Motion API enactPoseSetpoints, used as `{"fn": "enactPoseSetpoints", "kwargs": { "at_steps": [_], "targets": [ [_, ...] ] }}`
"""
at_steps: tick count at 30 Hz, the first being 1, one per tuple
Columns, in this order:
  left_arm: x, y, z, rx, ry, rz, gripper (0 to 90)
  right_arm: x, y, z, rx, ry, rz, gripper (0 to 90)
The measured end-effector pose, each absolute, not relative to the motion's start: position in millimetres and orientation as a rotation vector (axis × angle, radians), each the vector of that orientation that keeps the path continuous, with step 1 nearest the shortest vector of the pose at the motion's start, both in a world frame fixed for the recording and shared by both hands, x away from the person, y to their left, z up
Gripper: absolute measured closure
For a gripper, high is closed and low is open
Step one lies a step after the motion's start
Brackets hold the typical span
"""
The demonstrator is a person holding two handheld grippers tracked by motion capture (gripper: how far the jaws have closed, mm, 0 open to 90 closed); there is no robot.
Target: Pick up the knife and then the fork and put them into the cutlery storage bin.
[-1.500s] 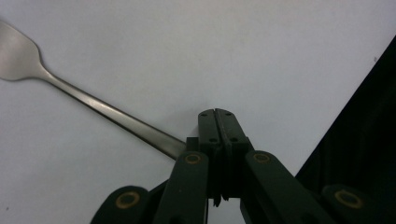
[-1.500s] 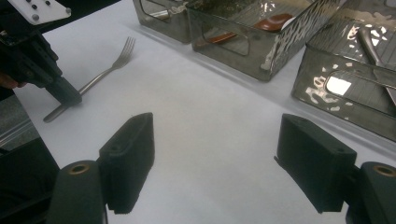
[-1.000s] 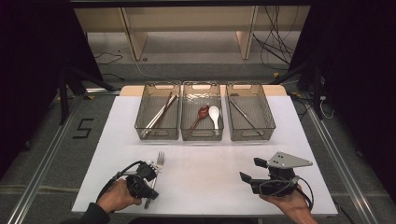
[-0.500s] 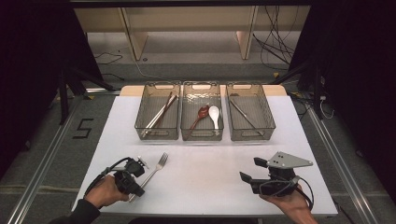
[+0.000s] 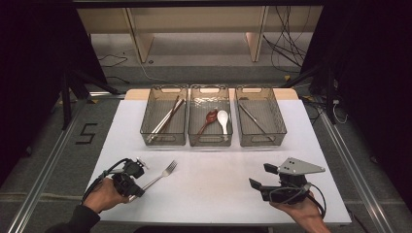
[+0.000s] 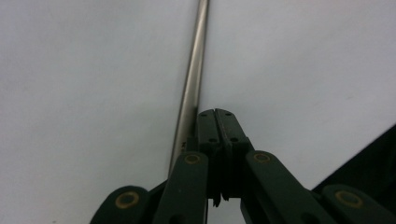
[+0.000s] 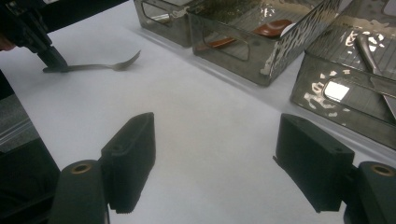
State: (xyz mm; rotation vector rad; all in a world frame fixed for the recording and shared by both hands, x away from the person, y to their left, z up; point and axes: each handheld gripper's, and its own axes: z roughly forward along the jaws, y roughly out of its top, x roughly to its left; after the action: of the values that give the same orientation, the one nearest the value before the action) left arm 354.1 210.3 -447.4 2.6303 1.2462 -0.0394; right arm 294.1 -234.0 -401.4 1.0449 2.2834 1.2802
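A metal fork (image 5: 163, 174) lies on the white table (image 5: 214, 170), tines toward the upper right. My left gripper (image 5: 136, 190) is at the fork's handle end, held by a hand at the near left. In the left gripper view its jaws (image 6: 215, 112) are together, and the fork handle (image 6: 194, 70) runs along the outside of the left jaw, not between them. The jaws have just been opening by a hair, with nothing between them. My right gripper (image 5: 262, 177) rests at the near right, open, its pads (image 7: 135, 140) wide apart over bare table. The fork (image 7: 100, 66) shows far off in the right gripper view.
Three clear bins stand in a row at the back of the table. The left bin (image 5: 164, 140) holds long metal utensils. The middle bin (image 5: 210, 141) holds a brown spoon (image 5: 210, 117) and a white spoon (image 5: 223, 119). The right bin (image 5: 262, 141) holds a thin metal utensil.
My left hand and gripper have shifted left. The fork has swung from pointing straight back to slanting up and right, its handle end dragged left. The right gripper has stayed still.
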Motion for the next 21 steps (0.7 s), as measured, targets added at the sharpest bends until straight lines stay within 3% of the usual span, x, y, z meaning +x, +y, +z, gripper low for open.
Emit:
{"fn": "enactPoseSetpoints", "kwargs": {
  "at_steps": [3, 9, 16, 21],
  "targets": [
    [357.3, 205.2, -440.1, 2.608, 1.251, 0.007, 77.3, 294.5, -233.7, -402.0, 1.048, 2.285, 1.277, 29.5],
    [367.0, 196.3, -439.5, 2.598, 1.280, 0.110, 48.1, 294.5, -233.2, -401.7, 1.048, 2.284, 1.278, 29.5],
    [379.9, 192.3, -445.1, 2.601, 1.292, 0.102, 44.6, 295.0, -233.8, -401.9, 1.052, 2.285, 1.277, 29.5],
    [385.2, 185.4, -451.1, 2.647, 1.271, 0.057, 55.0, 295.1, -233.6, -402.2, 1.051, 2.283, 1.279, 29.5]
  ]
}}
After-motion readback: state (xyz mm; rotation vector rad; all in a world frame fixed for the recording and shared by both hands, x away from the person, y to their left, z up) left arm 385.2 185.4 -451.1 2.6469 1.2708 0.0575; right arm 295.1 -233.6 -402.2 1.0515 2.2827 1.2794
